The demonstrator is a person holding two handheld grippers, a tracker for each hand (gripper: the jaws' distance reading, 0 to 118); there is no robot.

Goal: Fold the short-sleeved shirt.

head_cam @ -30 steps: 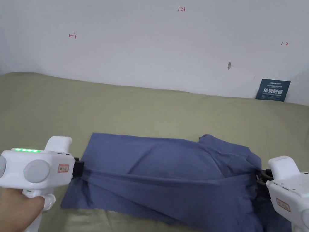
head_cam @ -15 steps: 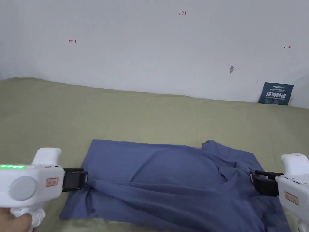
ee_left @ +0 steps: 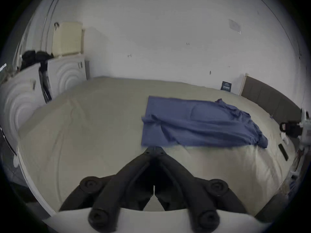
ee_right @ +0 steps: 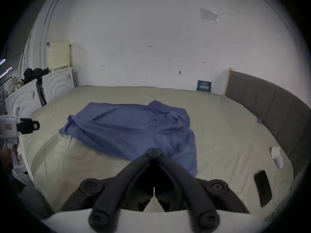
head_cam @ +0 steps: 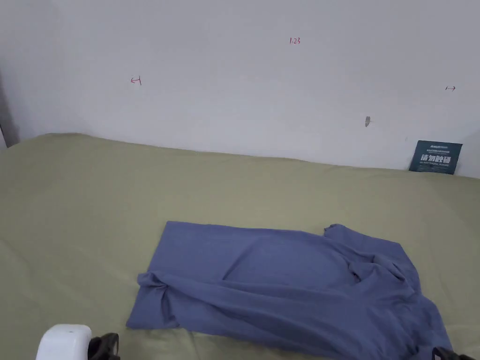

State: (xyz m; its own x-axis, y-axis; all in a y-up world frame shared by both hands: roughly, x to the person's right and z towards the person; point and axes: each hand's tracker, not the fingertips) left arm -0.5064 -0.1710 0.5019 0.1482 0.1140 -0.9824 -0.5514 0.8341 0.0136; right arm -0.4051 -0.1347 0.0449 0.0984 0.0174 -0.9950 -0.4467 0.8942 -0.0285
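near the front edge of the bed, the shirt lay lengthwise between the left gripper and right gripper, both closed, empty, roughly equally near.

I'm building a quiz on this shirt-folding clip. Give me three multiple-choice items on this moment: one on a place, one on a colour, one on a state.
1. Where does the shirt lie?
A. on the bed
B. on a chair
C. on the floor

2. What colour is the shirt?
A. red
B. blue
C. white

3. How do the left gripper and the right gripper stand?
A. both clamped on the shirt
B. one wide open
C. both shut, holding nothing

Key: 1 A, it is spread on the olive sheet; 2 B, the cloth is blue in all views; 3 C, each gripper's jaws meet with no cloth between.
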